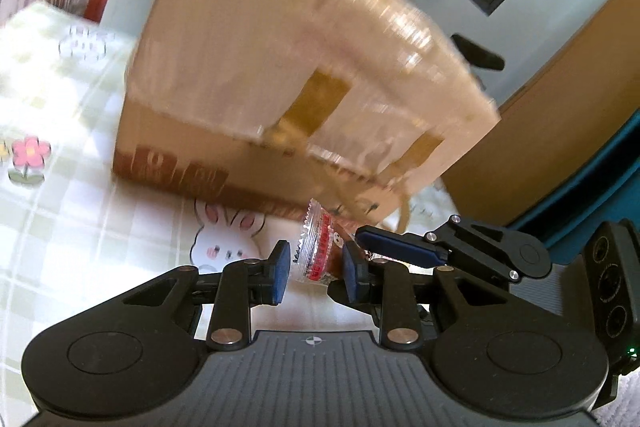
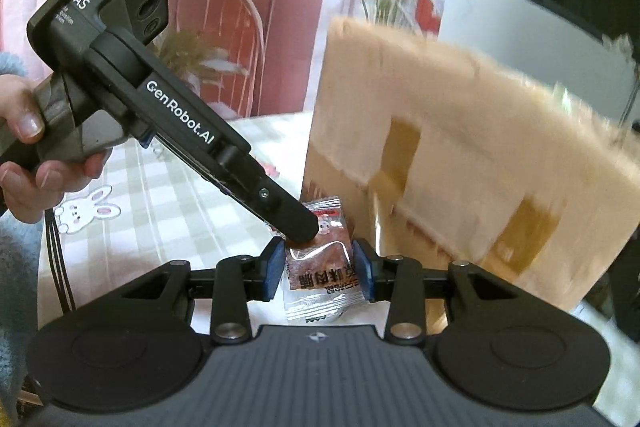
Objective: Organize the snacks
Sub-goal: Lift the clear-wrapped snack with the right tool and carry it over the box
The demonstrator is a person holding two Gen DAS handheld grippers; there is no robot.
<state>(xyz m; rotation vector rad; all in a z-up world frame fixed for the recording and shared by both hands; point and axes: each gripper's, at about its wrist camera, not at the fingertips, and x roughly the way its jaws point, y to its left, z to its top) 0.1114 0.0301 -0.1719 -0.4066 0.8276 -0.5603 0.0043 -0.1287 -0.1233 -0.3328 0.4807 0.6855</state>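
Fingers of both grippers on 1 snack packet (image 2: 320, 267), blurred, probably cardboard box (image 2: 460, 147) behind

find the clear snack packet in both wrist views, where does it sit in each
Left wrist: the snack packet sits low centre, between the left gripper fingers.
Right wrist: the packet sits low centre, between the right gripper fingers, the left gripper's fingertips on its top.
Shared landmark: the taped cardboard box just behind it.

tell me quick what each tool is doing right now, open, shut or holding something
Left tool: shut on the snack packet.
Right tool: shut on the same snack packet, gripping its other end.
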